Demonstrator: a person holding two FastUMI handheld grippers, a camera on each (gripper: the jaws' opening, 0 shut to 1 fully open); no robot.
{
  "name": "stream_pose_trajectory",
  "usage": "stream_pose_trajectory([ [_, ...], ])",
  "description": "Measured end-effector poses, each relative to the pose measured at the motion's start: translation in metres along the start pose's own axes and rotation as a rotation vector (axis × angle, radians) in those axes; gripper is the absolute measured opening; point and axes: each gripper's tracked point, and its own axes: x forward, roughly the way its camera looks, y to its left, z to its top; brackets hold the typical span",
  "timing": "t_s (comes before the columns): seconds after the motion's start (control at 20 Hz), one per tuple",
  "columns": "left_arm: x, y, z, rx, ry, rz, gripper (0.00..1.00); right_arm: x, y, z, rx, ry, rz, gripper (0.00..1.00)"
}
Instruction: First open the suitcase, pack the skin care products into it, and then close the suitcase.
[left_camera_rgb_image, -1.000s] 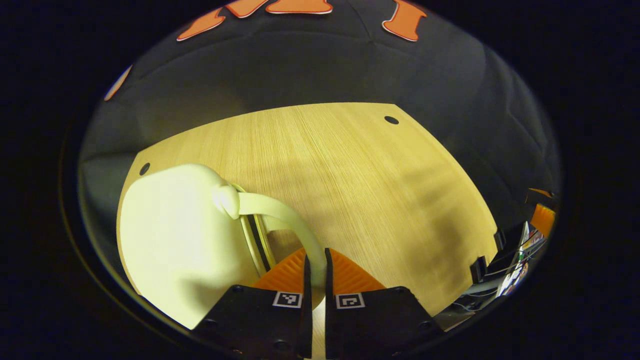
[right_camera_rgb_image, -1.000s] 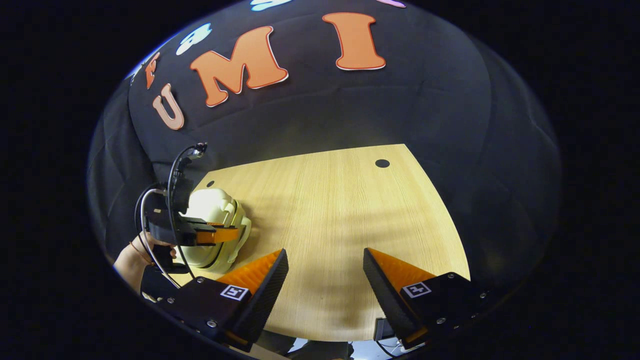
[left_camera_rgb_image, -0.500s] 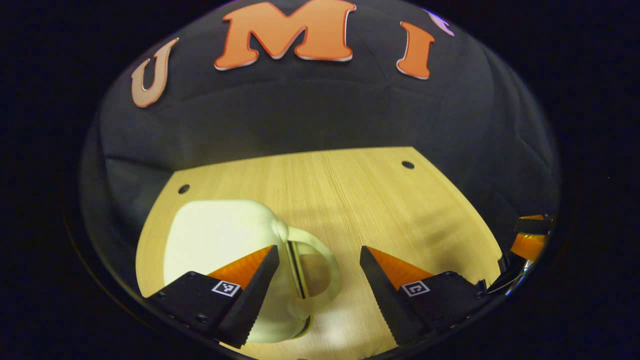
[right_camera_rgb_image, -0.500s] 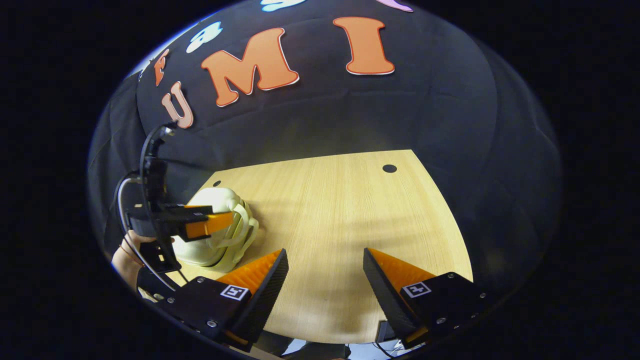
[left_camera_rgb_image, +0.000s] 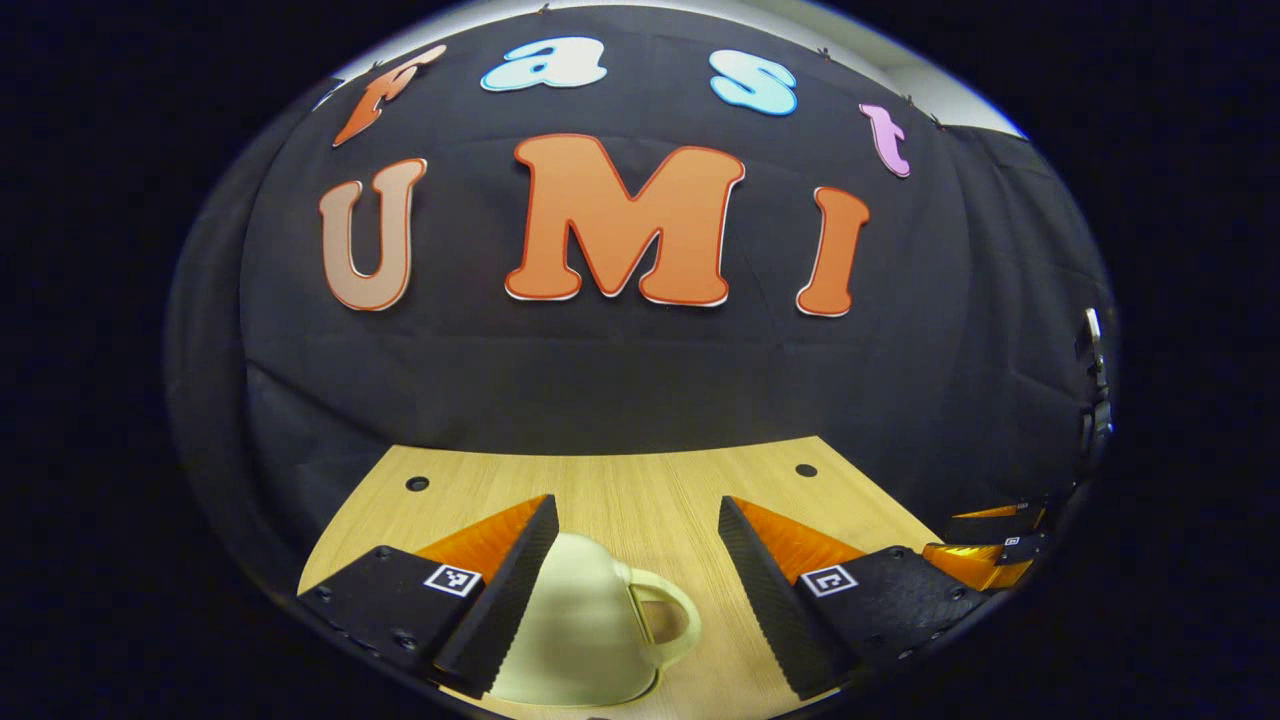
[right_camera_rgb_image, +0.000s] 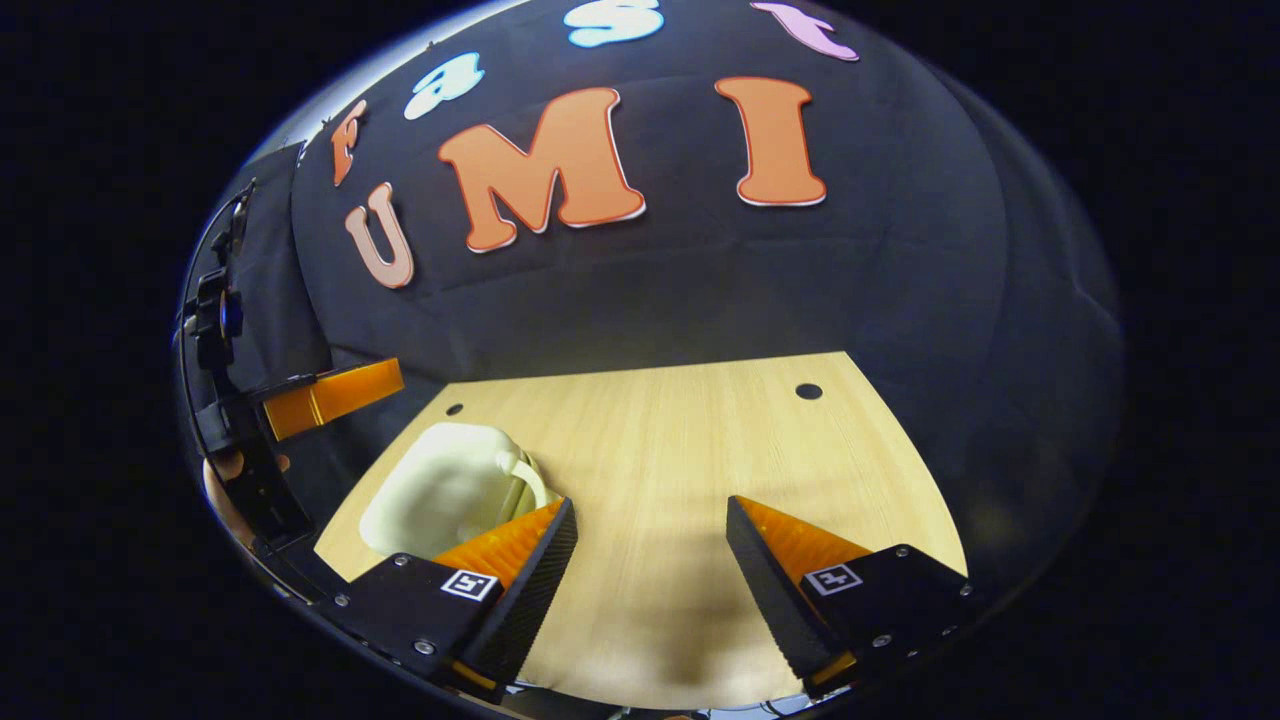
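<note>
A small cream suitcase (left_camera_rgb_image: 575, 630) lies shut on the wooden table (left_camera_rgb_image: 650, 500), its curved handle (left_camera_rgb_image: 668, 615) pointing right. My left gripper (left_camera_rgb_image: 634, 545) is open and raised above it, the case low between its fingers, untouched. In the right gripper view the suitcase (right_camera_rgb_image: 445, 485) lies at the table's left side. My right gripper (right_camera_rgb_image: 650, 540) stands open over bare table (right_camera_rgb_image: 680, 450), with nothing between its fingers. The left gripper (right_camera_rgb_image: 325, 390) shows there high at the left, held by a hand (right_camera_rgb_image: 225, 490).
The table has small dark holes near its far corners (right_camera_rgb_image: 808, 391) (right_camera_rgb_image: 455, 409). The black cloth wall stands close behind the table. The right gripper's fingers (left_camera_rgb_image: 985, 545) show at the right edge of the left gripper view.
My left gripper let go of the suitcase handle, opened, and rose up and back away from the case. The right gripper stayed open, tilting up slightly.
</note>
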Motion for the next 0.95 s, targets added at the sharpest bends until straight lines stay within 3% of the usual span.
stream_pose_trajectory([
  [0.15,-0.004,0.004,-0.001,-0.021,-0.005,0.019,1.00,-0.001,0.008,0.003,0.004,-0.033,-0.054,0.96],
  [0.35,-0.029,0.054,0.001,-0.070,-0.051,0.026,0.99,-0.007,0.022,0.011,-0.022,-0.110,-0.113,0.96],
  [0.45,-0.041,0.069,0.015,-0.091,-0.117,0.036,0.99,-0.010,0.034,0.019,-0.024,-0.152,-0.115,0.96],
  [0.6,-0.049,0.096,0.019,-0.028,-0.142,0.088,0.99,-0.014,0.054,0.028,-0.030,-0.199,-0.103,0.96],
  [0.8,-0.061,0.096,0.019,-0.081,-0.158,0.054,0.97,-0.011,0.067,0.046,-0.117,-0.285,-0.105,0.95],
  [0.95,-0.066,0.101,0.022,-0.077,-0.164,0.072,0.97,-0.007,0.073,0.044,-0.125,-0.262,-0.077,0.95],
])
